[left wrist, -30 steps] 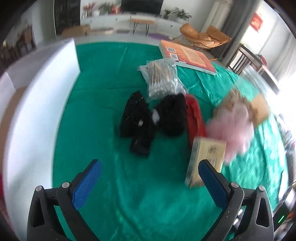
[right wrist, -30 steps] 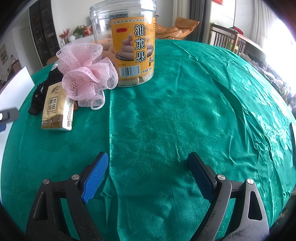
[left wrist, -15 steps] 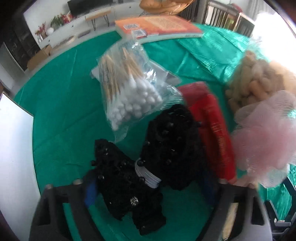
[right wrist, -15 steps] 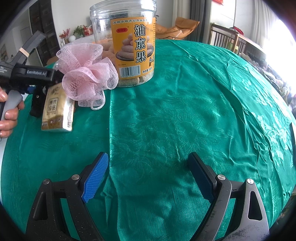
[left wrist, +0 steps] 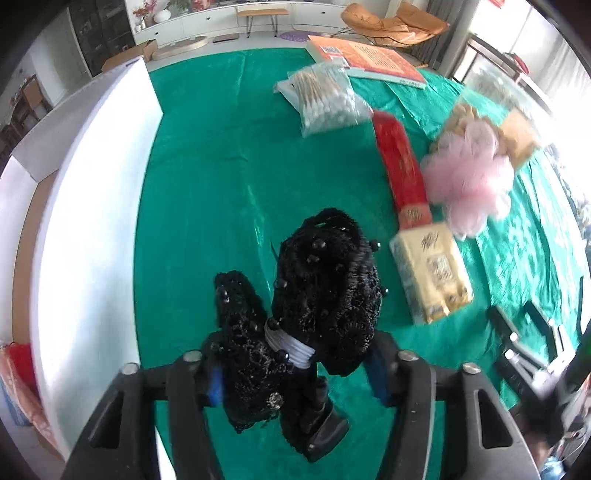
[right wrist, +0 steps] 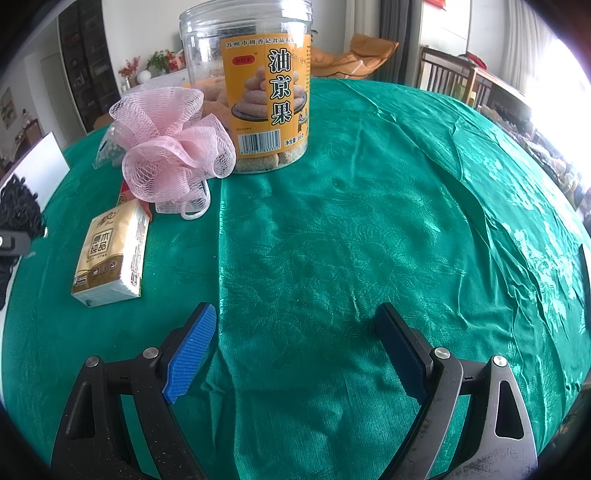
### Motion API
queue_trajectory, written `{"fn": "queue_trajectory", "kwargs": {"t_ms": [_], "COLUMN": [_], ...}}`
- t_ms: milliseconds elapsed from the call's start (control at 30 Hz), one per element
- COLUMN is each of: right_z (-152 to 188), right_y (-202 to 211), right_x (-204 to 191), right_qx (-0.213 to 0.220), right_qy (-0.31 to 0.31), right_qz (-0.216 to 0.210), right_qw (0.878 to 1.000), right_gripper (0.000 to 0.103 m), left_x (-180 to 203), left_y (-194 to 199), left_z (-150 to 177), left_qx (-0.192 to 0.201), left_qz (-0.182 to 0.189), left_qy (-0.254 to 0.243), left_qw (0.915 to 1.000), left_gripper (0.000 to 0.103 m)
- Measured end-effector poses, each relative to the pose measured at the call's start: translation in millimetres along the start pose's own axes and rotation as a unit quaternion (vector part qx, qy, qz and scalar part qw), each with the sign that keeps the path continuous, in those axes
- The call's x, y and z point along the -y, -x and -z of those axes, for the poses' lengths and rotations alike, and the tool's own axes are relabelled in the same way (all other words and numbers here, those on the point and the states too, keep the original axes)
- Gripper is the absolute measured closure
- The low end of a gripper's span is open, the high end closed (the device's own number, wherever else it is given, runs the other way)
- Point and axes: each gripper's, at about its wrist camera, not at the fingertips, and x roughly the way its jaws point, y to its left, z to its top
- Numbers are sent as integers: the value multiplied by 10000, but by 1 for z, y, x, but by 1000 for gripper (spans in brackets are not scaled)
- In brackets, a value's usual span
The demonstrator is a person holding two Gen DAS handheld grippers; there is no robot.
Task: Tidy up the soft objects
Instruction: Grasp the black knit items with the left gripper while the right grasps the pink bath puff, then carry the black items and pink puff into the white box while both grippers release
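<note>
Our left gripper (left wrist: 295, 373) pinches the black beaded lace hair accessory (left wrist: 314, 299), raised above the green satin tablecloth (left wrist: 221, 177). Our right gripper (right wrist: 295, 350) hangs spread over bare cloth. We list nearby: pink mesh bath pouf (right wrist: 173, 147), yellow tissue pack (right wrist: 112, 254).

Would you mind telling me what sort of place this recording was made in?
Most likely a home living or dining room: a table under a green patterned tablecloth, a tan leather lounge chair behind it, and a long white low cabinet along the far wall.
</note>
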Motion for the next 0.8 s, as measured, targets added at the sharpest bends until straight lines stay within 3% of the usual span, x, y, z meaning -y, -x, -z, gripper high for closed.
{"fn": "queue_trajectory", "kwargs": {"t_ms": [67, 167, 333, 400, 500, 567, 633, 700, 800], "right_z": [0, 0, 1, 0, -10, -36, -64, -88, -102], "right_y": [0, 0, 2, 7, 19, 15, 4, -17, -48], "right_x": [0, 0, 2, 16, 43, 37, 14, -17, -47], "right_qx": [1, 3, 45, 192, 589, 537, 340, 17, -239], "right_qy": [1, 2, -63, -499, -1539, -1551, -1238, -911, -686], "right_qz": [-3, -8, -127, -594, -1497, -1946, -2303, -2482, -2361], "right_qw": [10000, 10000, 9999, 9968, 9749, 9671, 9646, 9644, 9690], "right_gripper": [13, 13, 13, 14, 13, 13, 13, 13, 23], "left_x": [6, 11, 6, 9, 15, 20, 22, 19, 7], "left_y": [-9, -12, -14, -21, -26, -25, -24, -18, -11], "left_z": [13, 13, 5, 4, 12, 18, 22, 27, 31], "left_qx": [-51, -77, 65, 22, -85, 2, 131, 178, 243], "left_qz": [-122, -126, -108, -151, -203, -351, -407, -282, -51], "left_qy": [-225, -576, -686, -648, -793, -936, -963, -792, -355], "left_qw": [9997, 9982, 9976, 9978, 9966, 9950, 9944, 9963, 9991], "left_gripper": [25, 24, 18, 18, 18, 18, 24, 48, 56]}}
